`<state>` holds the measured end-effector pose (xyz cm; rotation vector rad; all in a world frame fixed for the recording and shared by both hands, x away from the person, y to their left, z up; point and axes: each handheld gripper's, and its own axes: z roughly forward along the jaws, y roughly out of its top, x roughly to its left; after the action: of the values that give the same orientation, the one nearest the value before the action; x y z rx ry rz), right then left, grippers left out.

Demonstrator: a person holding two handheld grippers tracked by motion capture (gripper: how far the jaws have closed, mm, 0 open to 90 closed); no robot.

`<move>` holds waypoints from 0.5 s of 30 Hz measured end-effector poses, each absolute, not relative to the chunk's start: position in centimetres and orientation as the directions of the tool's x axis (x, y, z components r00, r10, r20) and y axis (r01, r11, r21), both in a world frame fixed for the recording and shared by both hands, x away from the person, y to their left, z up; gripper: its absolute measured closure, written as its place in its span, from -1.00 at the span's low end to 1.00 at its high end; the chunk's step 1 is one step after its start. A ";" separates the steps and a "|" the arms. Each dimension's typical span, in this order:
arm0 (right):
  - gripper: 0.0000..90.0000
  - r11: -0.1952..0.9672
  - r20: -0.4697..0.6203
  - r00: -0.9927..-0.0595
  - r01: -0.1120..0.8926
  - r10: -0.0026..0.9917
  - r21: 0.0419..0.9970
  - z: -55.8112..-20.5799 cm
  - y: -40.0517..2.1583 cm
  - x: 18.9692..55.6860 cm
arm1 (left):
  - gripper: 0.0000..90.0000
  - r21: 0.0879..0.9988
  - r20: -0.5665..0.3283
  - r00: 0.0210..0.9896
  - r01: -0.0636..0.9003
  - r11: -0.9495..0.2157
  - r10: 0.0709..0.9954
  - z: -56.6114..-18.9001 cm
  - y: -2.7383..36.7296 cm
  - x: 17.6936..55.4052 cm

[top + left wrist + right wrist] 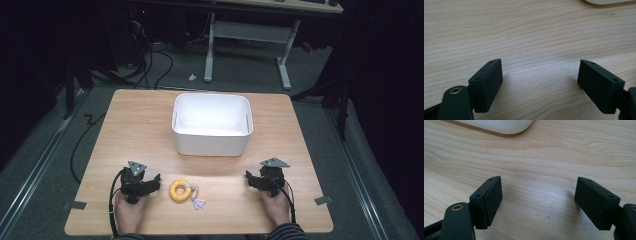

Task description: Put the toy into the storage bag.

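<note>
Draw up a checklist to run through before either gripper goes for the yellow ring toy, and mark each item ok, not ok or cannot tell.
1. Left gripper jaws apart with nothing between them: ok, bare wood shows between them in its own view.
2. Right gripper jaws apart and empty: ok.
3. Yellow ring toy lying free on the table, between the two grippers and touched by neither: ok.
4. Pastel tassel clear of both grippers: ok, it trails off the ring's right side.
5. White bin open-topped and upright behind the toy: ok.
6. Bin empty: cannot tell; its near wall hides part of the floor.
</note>
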<state>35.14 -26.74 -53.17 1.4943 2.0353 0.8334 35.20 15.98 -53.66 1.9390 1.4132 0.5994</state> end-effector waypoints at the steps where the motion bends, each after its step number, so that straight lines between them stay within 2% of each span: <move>1: -0.50 0.216 -0.023 -0.286 0.666 0.958 0.714 -53.2 -26.7 35.1 | -0.54 0.733 -0.015 0.312 0.649 -0.202 0.950 -53.7 16.0 35.2; 15: -0.47 0.221 -0.023 -0.294 0.663 0.956 0.715 -53.2 -26.7 35.0 | -0.59 0.732 -0.013 0.325 0.647 -0.213 0.946 -53.7 16.0 35.2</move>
<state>34.97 -26.67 -53.17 1.4899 2.0370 0.8369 35.20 15.99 -53.69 1.9492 1.3995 0.5952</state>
